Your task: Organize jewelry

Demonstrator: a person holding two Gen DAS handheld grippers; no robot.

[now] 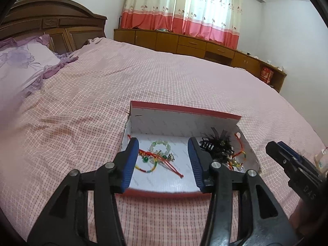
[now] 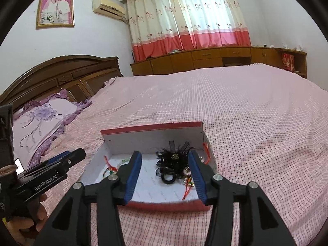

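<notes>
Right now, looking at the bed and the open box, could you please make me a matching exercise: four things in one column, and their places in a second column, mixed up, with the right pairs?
Things:
1. green bead bracelet
2. black feather hair clip
3. purple pillow
4. box

Places:
A. at the head of the bed, by the headboard
B. in the left part of the box
C. on the pink checked bedspread, lid open
D. in the right part of the box

Pairs: 1-B, 2-D, 3-A, 4-C

Pink-checked bed (image 2: 235,106), dark wooden headboard (image 2: 61,71), low cabinets (image 2: 205,59) beneath cream-and-red curtains (image 2: 188,18).
</notes>
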